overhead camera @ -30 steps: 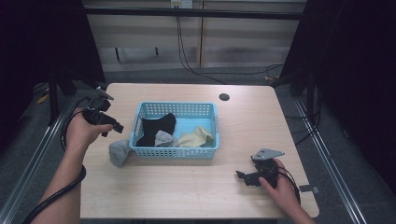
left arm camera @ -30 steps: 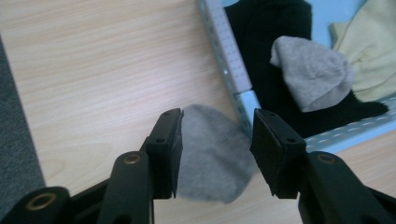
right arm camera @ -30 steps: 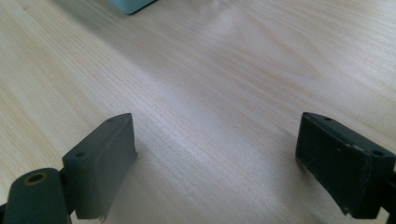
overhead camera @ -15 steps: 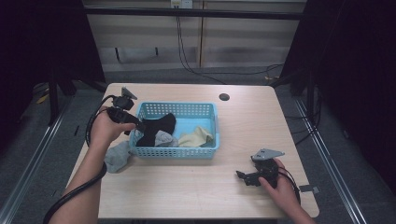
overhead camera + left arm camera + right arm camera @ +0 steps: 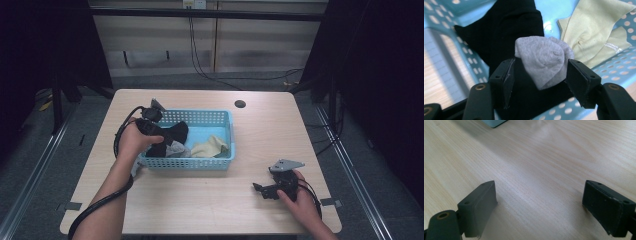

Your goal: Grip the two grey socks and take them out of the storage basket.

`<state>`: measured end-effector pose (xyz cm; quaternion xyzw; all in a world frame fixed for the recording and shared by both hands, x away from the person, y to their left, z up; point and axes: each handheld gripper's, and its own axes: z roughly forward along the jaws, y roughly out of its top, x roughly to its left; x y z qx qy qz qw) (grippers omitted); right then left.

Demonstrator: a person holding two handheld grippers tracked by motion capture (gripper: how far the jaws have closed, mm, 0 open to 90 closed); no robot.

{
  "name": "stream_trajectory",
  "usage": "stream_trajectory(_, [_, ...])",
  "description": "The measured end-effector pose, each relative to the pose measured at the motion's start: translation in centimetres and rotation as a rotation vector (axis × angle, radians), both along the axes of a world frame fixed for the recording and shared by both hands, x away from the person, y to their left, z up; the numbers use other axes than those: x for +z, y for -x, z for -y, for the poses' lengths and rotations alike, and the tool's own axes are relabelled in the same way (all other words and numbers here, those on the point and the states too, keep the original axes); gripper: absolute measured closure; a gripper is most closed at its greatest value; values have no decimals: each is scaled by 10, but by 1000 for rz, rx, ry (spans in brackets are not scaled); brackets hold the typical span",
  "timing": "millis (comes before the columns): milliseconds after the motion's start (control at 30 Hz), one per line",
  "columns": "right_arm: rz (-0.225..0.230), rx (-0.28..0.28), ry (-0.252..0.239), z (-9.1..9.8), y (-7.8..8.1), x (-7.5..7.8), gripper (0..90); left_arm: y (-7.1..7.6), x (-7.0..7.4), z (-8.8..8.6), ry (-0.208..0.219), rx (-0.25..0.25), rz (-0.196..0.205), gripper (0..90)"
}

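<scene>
A blue plastic basket [image 5: 200,164] stands mid-table and holds a black sock [image 5: 172,132], a grey sock [image 5: 176,149] and a pale yellow sock [image 5: 210,147]. My left gripper [image 5: 162,136] reaches down into the basket's left end. In the left gripper view its jaws have just been opening. They stand apart around the bunched grey sock [image 5: 544,60], not pressing it. That sock lies on the black sock [image 5: 506,32], with the yellow sock [image 5: 599,32] to the right. My right gripper [image 5: 260,191] rests open at the table's front right, over bare wood [image 5: 540,192].
Another grey sock [image 5: 135,168] lies on the table against the basket's left front corner, partly behind my left forearm. A dark round hole [image 5: 240,104] sits near the table's far edge. The basket's perforated wall [image 5: 619,67] rises just beyond the left jaws.
My left hand has moved right from the table's left side and dipped into the basket, its jaws spreading. The right hand and the loose grey sock have stayed put.
</scene>
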<state>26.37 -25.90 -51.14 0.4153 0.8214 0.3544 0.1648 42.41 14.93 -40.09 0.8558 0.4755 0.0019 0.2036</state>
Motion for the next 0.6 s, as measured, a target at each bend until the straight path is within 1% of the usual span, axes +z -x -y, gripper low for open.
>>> stream_trajectory(33, [0,0,0,0,0,0,114,0,0,0,0,0,0,387])
stream_trajectory(67, [0,0,0,0,0,0,114,-1,-6,4,2,-3,-4,383])
stream_trajectory(100, [0,0,0,0,0,0,114,-1,-6,4,2,-3,-4,377])
stream_trajectory(133, [0,0,0,0,0,0,114,-2,-9,6,0,-2,-15,377])
stream_trajectory(200, [0,1,1,0,0,0,114,-4,-16,11,0,0,-30,369])
stream_trajectory(233, [0,0,1,0,0,0,115,-6,-23,15,-6,-2,-36,358])
stream_trajectory(267, [0,0,1,0,0,0,115,-6,-23,15,-6,-2,-36,353])
stream_trajectory(300, [0,0,0,0,0,0,114,-7,-30,18,-11,-9,-43,346])
stream_trajectory(333, [0,0,0,0,0,0,114,-7,-30,18,-11,-9,-43,333])
stream_trajectory(367, [0,0,0,0,0,0,114,-8,-33,20,-19,-10,-40,333])
stream_trajectory(400, [0,0,0,0,0,0,114,-9,-36,21,-27,-16,-31,314])
stream_trajectory(467, [0,0,0,0,0,0,115,-10,-40,22,-17,-11,-31,302])
stream_trajectory(533, [0,0,0,0,0,0,114,-10,-43,24,-8,-4,-42,301])
stream_trajectory(567, [0,0,0,0,0,0,114,-11,-47,25,-18,-4,-48,303])
stream_trajectory(600, [0,0,0,0,0,0,114,-11,-47,25,-18,-4,-48,303])
